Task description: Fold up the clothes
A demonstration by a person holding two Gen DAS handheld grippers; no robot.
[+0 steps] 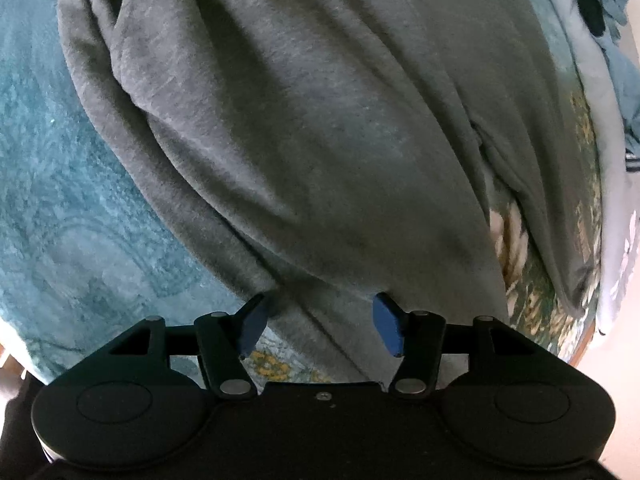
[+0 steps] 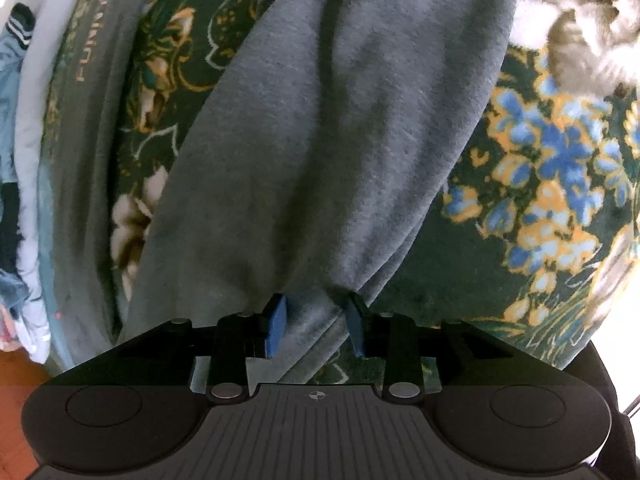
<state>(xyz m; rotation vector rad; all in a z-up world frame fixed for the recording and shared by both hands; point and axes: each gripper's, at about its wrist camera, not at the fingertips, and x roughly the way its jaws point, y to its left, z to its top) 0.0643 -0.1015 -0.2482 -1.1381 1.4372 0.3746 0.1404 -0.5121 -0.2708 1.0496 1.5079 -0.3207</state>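
Note:
A grey, wrinkled garment (image 1: 300,140) lies spread over the bed and fills most of the left wrist view. My left gripper (image 1: 320,326) hangs over its near edge, open; the cloth lies under the gap and neither blue pad (image 1: 387,330) presses on it. In the right wrist view the same grey garment (image 2: 320,140) runs away from me in long folds. My right gripper (image 2: 316,326) stands open with a narrower gap. A bunched fold of the cloth lies between its pads (image 2: 276,330), whose blue faces are bare.
A teal patterned blanket (image 1: 60,200) covers the bed to the left. A dark green floral bedspread (image 2: 540,184) lies on the right. A grey-green shirt with printed letters (image 2: 80,60) and a pile of light clothes (image 2: 16,120) lie along the bed's edge, above the wooden floor (image 2: 16,368).

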